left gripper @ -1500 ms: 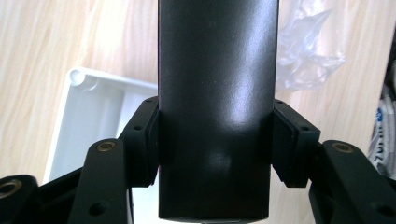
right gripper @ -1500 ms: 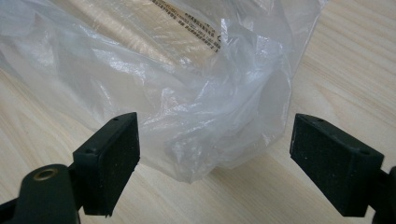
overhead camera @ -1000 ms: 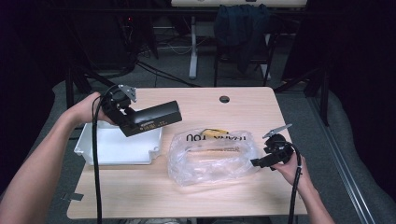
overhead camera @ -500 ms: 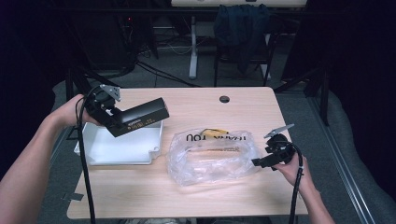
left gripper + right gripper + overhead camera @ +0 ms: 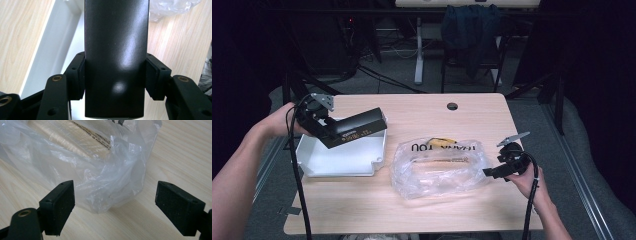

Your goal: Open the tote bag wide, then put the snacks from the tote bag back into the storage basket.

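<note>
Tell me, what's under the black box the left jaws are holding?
The white tray sits under the black box, with wooden table beside it. The box covers part of the tray's inside, so anything lying there is hidden.

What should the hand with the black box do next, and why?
Probably lower the black box a little into the white tray. The left gripper is clamped on the box's sides and holds it tilted above the tray, not resting in it. The right gripper waits open beside the plastic bag, so nothing blocks the way.
</note>
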Tool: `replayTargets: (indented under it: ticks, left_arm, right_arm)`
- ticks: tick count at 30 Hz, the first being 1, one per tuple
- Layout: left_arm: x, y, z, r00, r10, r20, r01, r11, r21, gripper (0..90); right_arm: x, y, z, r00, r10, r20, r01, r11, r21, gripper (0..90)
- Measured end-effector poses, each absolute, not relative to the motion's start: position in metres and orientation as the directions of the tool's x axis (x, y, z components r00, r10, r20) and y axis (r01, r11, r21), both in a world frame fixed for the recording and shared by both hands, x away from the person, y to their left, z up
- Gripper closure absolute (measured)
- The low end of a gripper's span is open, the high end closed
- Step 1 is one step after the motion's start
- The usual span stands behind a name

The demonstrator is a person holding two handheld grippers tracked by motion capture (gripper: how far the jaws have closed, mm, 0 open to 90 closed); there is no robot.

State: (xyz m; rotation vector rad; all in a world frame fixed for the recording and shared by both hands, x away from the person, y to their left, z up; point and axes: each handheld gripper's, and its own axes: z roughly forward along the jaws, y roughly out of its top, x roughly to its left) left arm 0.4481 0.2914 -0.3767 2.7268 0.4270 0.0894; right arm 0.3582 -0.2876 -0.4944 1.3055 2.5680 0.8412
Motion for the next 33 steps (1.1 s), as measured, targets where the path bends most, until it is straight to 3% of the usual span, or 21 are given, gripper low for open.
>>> replayTargets:
  ticks: [9,33]
  left_arm:
    - [0.450,0.306,-0.385,0.951,0.310,-0.001,0.284,-0.872,0.399,43.6]
    - [0.453,0.321,-0.427,0.972,0.235,0.001,0.223,-0.921,0.319,43.8]
  right_arm:
    - [0.358,-0.288,-0.494,-0.614,0.780,0.119,0.705,0.474,0.527,15.6]
    - [0.355,-0.289,-0.494,-0.632,0.765,0.124,0.688,0.481,0.543,15.3]
